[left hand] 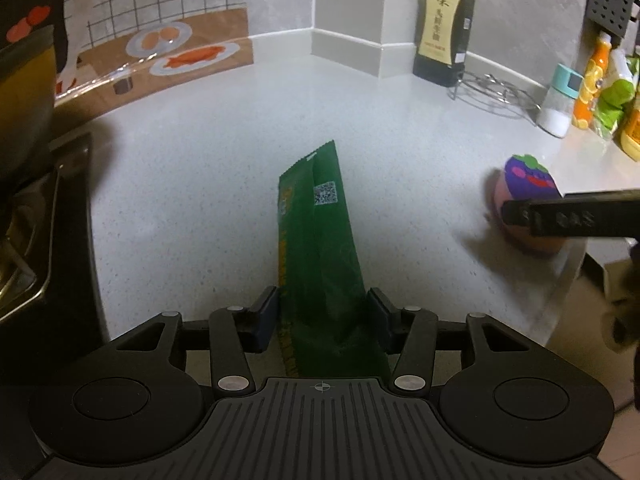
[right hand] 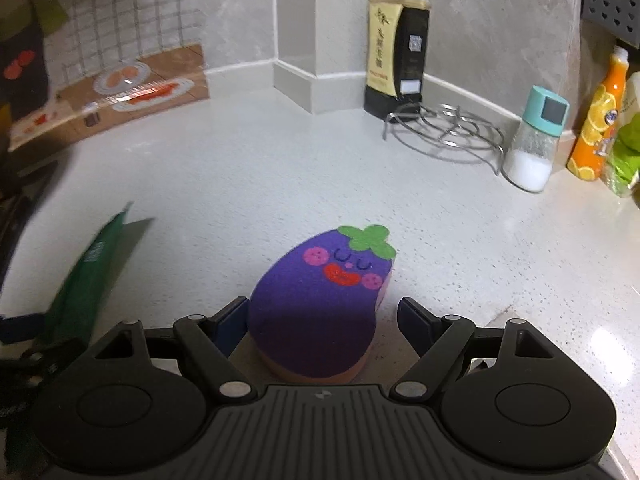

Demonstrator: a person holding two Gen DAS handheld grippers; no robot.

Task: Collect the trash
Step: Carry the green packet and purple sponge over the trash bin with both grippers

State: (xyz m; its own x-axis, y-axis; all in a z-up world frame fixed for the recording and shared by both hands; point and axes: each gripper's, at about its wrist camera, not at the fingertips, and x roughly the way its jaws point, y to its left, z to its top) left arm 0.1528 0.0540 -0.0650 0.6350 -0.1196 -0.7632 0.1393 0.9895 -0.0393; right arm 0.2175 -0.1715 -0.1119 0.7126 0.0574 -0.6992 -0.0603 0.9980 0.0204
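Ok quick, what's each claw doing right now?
Left claw: shut on the green wrapper.
Right claw: open around the eggplant sponge, not gripping it.

Things counted ahead of the grippers
One green wrapper (left hand: 320, 248), one eggplant sponge (right hand: 320, 300), one sauce bottle (right hand: 396, 52), one salt shaker (right hand: 534, 144), one wire trivet (right hand: 448, 132).
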